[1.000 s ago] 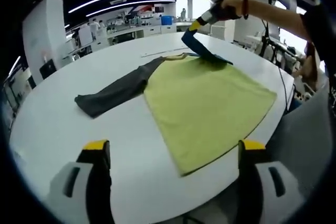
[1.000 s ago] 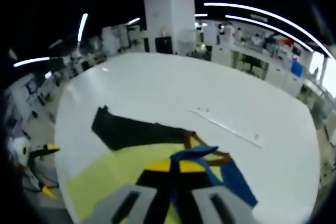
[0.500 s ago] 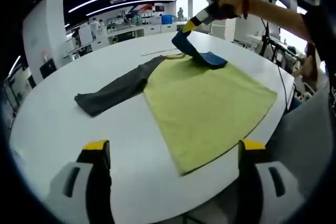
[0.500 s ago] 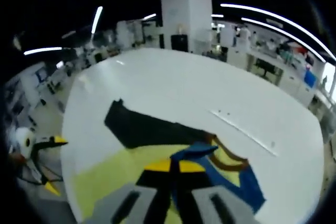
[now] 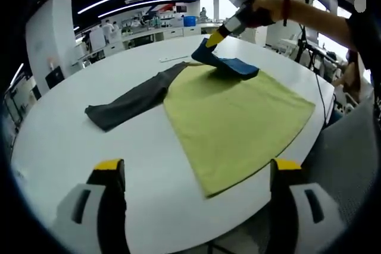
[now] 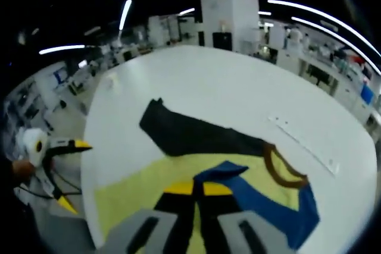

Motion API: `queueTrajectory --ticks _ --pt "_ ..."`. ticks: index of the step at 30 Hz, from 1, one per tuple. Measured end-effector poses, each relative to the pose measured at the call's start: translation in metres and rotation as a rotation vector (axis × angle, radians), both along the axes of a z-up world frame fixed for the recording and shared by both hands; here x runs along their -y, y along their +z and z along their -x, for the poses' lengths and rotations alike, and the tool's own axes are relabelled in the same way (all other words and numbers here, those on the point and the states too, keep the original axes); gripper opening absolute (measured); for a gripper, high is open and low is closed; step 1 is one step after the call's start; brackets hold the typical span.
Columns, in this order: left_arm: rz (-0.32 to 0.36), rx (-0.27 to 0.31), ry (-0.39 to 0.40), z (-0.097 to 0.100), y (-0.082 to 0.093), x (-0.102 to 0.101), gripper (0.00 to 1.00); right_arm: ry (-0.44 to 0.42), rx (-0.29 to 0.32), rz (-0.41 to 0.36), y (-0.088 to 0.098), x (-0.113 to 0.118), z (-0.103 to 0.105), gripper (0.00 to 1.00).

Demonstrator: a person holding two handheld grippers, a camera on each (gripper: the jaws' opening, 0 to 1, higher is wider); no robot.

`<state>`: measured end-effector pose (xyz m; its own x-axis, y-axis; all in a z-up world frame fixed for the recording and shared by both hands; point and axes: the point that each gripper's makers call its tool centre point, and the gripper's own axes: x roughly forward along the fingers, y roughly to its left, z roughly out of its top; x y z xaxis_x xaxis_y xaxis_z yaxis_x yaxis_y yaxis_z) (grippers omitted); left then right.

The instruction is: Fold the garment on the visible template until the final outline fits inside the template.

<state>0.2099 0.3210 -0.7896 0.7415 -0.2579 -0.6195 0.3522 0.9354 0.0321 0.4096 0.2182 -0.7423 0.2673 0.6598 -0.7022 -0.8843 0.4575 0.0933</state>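
We clamp the blue sleeve [image 5: 229,65] in our right gripper [image 5: 215,35] at twelve o'clock above the yellow-green shirt [image 5: 235,120] spread on the white table [image 5: 65,147], while our left gripper [image 5: 193,173], jaws parted and empty, hangs near the hem.

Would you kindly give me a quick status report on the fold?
Right gripper shut on blue sleeve, drawing it over the yellow garment. Left gripper open, hovering off the table edge. Dark sleeve still spread flat.

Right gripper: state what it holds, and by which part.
The right gripper is shut on the blue sleeve of the yellow-green garment, pinching its cuff end. The left gripper is open, holding nothing.
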Motion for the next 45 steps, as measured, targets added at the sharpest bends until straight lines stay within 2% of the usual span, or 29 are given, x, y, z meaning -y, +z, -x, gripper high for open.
queueTrajectory --ticks 4,10,23,28,35,41,45 --pt "0.003 0.000 -0.002 0.001 -0.001 0.000 0.99 0.016 -0.015 0.009 -0.009 -0.004 0.011 0.00" --pt "0.002 -0.003 -0.012 0.001 -0.001 0.002 0.99 -0.001 -0.029 0.017 -0.020 -0.006 0.013 0.00" --pt "0.008 -0.002 -0.013 0.002 -0.002 0.003 0.99 -0.047 0.015 0.049 -0.031 -0.016 0.003 0.00" --pt "0.010 0.001 -0.013 0.001 -0.001 0.004 0.99 -0.043 0.014 0.041 -0.037 -0.024 0.008 0.00" --pt "0.011 0.002 -0.012 0.001 -0.001 0.005 0.99 -0.045 0.012 0.041 -0.055 -0.029 0.015 0.00" --pt "0.012 0.004 -0.004 0.001 -0.001 0.004 0.99 -0.111 -0.080 -0.023 -0.067 -0.033 0.020 0.00" --pt "0.010 0.004 -0.003 0.001 -0.001 0.003 0.99 -0.102 -0.149 -0.099 -0.071 -0.042 0.027 0.00"
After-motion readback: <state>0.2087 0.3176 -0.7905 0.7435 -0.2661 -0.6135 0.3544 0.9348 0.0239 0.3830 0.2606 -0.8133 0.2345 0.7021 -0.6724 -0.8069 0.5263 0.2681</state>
